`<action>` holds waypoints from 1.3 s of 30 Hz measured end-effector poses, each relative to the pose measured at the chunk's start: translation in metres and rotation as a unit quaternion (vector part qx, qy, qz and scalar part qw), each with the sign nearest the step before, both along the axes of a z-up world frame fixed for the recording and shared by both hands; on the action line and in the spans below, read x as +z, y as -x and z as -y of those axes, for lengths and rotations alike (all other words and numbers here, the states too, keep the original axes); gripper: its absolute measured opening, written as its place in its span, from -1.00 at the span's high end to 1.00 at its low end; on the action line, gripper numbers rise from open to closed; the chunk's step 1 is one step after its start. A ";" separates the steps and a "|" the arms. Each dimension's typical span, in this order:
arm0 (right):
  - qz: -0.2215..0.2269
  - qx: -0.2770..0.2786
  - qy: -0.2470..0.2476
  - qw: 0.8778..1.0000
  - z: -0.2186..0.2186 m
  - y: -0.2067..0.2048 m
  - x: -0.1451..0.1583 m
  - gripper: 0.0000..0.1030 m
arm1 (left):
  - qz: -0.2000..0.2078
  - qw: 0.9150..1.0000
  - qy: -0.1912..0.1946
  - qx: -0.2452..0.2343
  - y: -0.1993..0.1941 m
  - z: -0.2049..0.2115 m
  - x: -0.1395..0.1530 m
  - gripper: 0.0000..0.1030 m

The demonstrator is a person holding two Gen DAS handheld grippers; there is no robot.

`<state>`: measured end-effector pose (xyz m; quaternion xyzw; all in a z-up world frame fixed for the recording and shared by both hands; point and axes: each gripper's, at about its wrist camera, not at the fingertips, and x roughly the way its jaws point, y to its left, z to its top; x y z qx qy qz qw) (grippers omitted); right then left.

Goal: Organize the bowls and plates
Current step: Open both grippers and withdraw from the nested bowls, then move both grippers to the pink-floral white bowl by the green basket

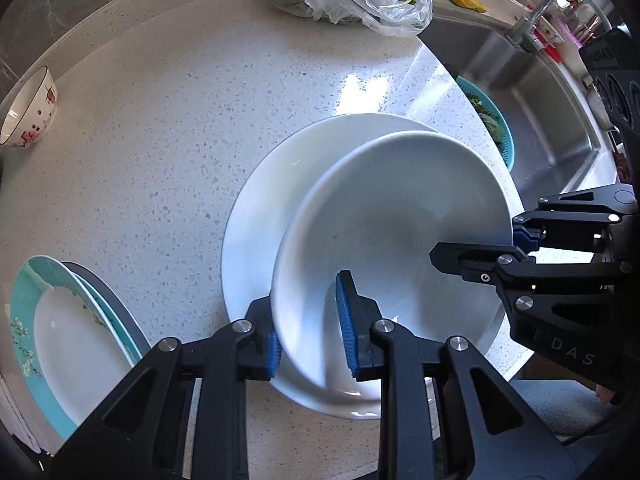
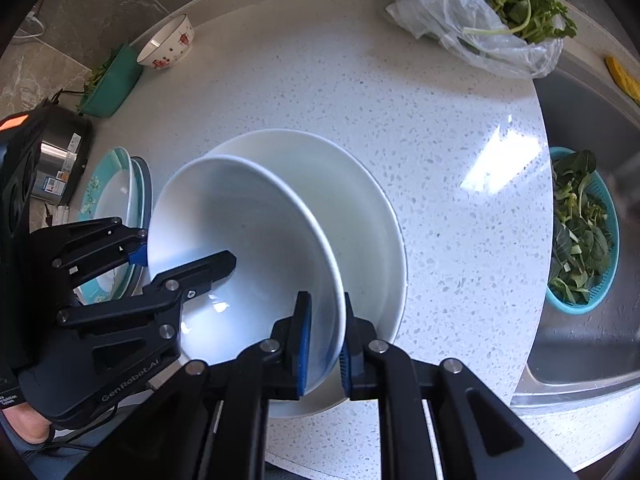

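"DAS" on right gripper (image 1: 516,246); "GenRobot.AI" on left gripper (image 2: 182,258)

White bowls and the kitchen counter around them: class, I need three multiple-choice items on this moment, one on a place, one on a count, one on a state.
1. Where does the teal colander of greens sit?
A. in the sink
B. on the teal-rimmed plates
C. beside the floral bowl

2. How many grippers grip the upper white bowl?
A. none
B. one
C. two

3. How does the upper white bowl lie?
A. upside down on the counter
B. tilted over the lower white bowl
C. flat inside the sink

Key:
1 A, steel sink walls surround the colander.
2 C, the left gripper and right gripper each clamp its rim.
3 B, its rim slants above the lower bowl.
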<state>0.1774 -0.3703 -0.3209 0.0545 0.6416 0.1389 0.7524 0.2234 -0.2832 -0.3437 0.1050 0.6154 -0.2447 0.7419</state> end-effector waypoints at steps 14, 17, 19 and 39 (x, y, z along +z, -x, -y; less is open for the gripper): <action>-0.002 0.003 0.011 1.000 -0.003 -0.008 -0.003 0.78 | 0.024 0.999 0.035 0.015 -0.001 -0.004 0.013 -0.09; -0.003 0.002 0.012 1.000 -0.002 -0.012 -0.003 0.80 | 0.035 0.998 0.045 0.015 -0.002 -0.005 0.020 -0.18; -0.002 0.002 0.013 1.000 -0.002 -0.014 -0.003 0.80 | 0.033 0.998 0.049 0.018 -0.003 -0.006 0.021 -0.18; 0.032 -0.012 -0.002 0.999 0.012 -0.013 0.053 -0.29 | 0.036 0.994 0.095 0.041 -0.006 -0.036 0.081 -0.50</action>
